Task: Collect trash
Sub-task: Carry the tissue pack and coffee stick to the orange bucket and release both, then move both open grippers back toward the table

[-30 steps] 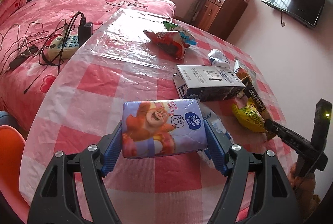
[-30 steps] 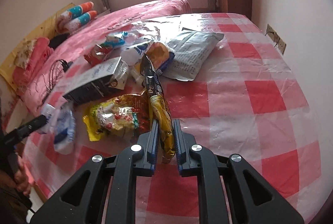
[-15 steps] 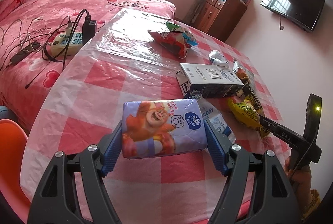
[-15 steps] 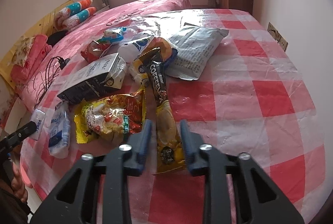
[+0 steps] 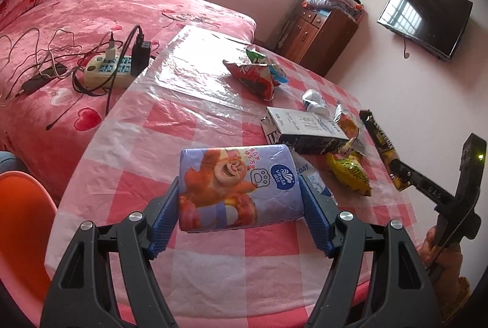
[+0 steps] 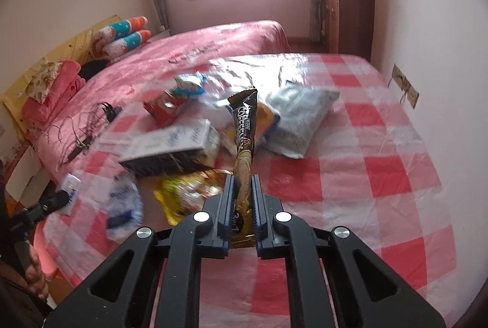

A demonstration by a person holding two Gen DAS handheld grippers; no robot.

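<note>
My left gripper is shut on a purple tissue pack printed with a cartoon bear, held above the near edge of the checked table. The jaws of my right gripper are closing tight on the lower end of a long black-and-gold coffee sachet, which sticks up clear of the table. From the left wrist view the sachet hangs at the right, above the other litter. Lying on the cloth are a dark milk carton, a yellow snack bag, a red crisp bag and a crushed bottle.
A grey foil pouch lies behind the sachet. Left of the table is a pink bed with a power strip and tangled cables. An orange chair stands at the near left. A wooden cabinet stands by the far wall.
The right gripper's jaws stood apart around the lying sachet half a second ago; now they grip it and have lifted it upright. The left gripper drifted back a little with the tissue pack.
</note>
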